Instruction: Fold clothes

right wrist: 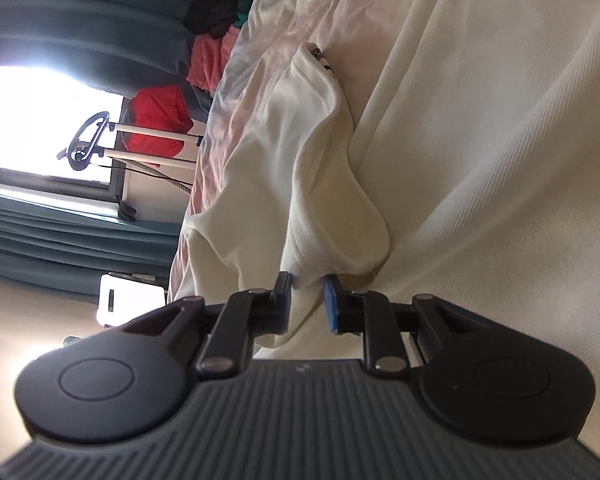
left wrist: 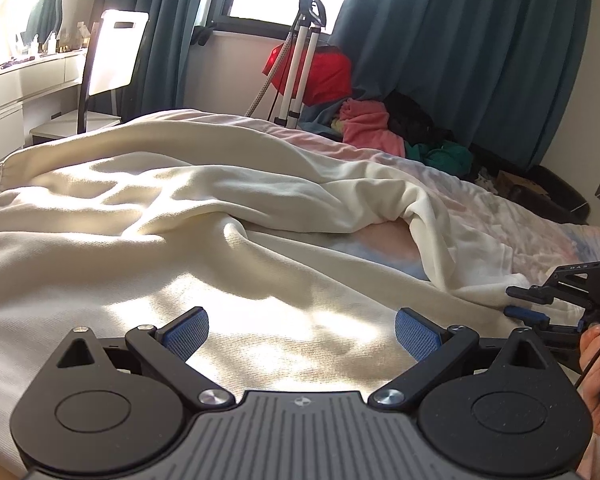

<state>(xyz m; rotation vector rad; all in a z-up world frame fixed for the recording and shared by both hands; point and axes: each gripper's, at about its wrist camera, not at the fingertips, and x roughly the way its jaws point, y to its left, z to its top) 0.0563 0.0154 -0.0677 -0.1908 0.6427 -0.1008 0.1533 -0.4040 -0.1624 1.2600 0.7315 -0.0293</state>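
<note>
Bunched cream garment [left wrist: 204,184] ridge blocks ahead

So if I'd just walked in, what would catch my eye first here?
Probably the big cream ribbed-knit garment spread across the bed in patches of sunlight. Next, the right hand-held gripper, turned sideways, pinching a fold of that fabric, while the left hand-held gripper hovers open above it. Behind, a bright red cloth hangs by the window between teal curtains.

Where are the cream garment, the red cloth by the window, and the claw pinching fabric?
cream garment [left wrist: 172,184]: left wrist view, on its sunlit middle.
red cloth [left wrist: 328,72]: left wrist view, on its front face.
right claw [right wrist: 307,300]: right wrist view, between its fingertips, on pinched fabric.
</note>
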